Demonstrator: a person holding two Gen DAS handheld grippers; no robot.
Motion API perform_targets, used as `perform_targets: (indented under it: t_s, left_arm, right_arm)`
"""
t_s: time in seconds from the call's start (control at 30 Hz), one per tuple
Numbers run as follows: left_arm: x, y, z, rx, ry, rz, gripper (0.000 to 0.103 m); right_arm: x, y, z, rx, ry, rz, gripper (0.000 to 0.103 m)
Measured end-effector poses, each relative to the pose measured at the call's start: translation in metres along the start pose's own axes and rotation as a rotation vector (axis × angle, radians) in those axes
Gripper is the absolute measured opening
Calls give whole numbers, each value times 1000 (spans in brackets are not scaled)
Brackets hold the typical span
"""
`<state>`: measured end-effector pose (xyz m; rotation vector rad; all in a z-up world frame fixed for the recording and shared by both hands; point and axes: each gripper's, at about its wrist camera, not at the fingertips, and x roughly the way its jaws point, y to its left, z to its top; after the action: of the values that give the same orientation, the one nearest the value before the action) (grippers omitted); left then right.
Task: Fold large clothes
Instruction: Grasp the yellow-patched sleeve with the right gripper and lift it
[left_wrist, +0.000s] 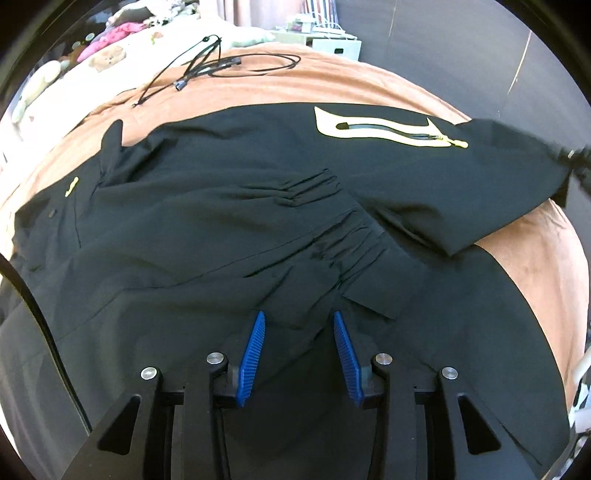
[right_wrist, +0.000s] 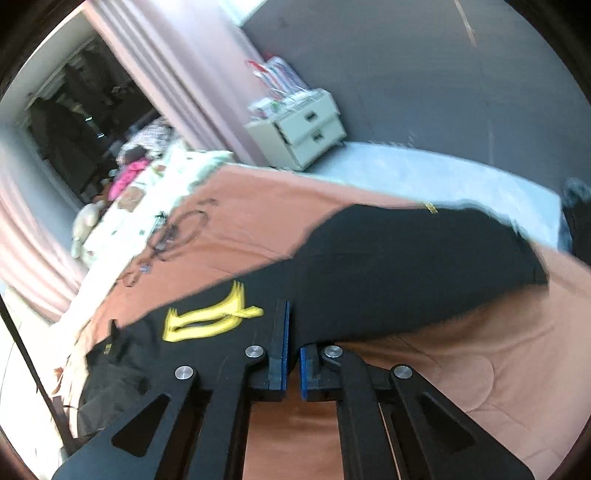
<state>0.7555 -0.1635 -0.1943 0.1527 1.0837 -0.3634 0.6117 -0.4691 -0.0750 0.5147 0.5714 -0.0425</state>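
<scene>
A large black jacket (left_wrist: 221, 206) lies spread over a rust-brown bedspread (left_wrist: 295, 85), with a yellow zip pocket (left_wrist: 384, 131) near its far edge. My left gripper (left_wrist: 299, 315) hangs low over the jacket's near part. Its blue pads (left_wrist: 255, 354) stand apart, with rumpled black cloth beneath and between the tips but not pinched. At the far right a sleeve (left_wrist: 517, 173) rises off the bed toward the blurred right gripper (left_wrist: 576, 155). In the right wrist view my right gripper (right_wrist: 293, 325) is shut on the jacket's (right_wrist: 406, 266) edge, and cloth drapes over its right finger.
Black cables (left_wrist: 221, 66) lie looped on the bedspread beyond the jacket. Pillows and soft toys (left_wrist: 110, 40) line the bed's far left side. A white bedside cabinet (right_wrist: 306, 129) stands by a grey wall, with pink curtains (right_wrist: 177, 74) beside it. The bed's edge drops away at the right.
</scene>
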Motion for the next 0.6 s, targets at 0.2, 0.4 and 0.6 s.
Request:
perform_targets:
  t_s: [0.2, 0.4, 0.6]
  left_arm:
    - [-28, 7, 4, -24, -31, -37, 41]
    - [-76, 28, -1, -47, -67, -37, 42]
    - [-125, 67, -28, -77, -72, 37, 42]
  right_arm:
    - [-41, 80, 14, -130, -56, 110, 1]
    - [-63, 155, 1, -227, -57, 229, 1]
    - [-60, 212, -28, -296, -1, 315, 1]
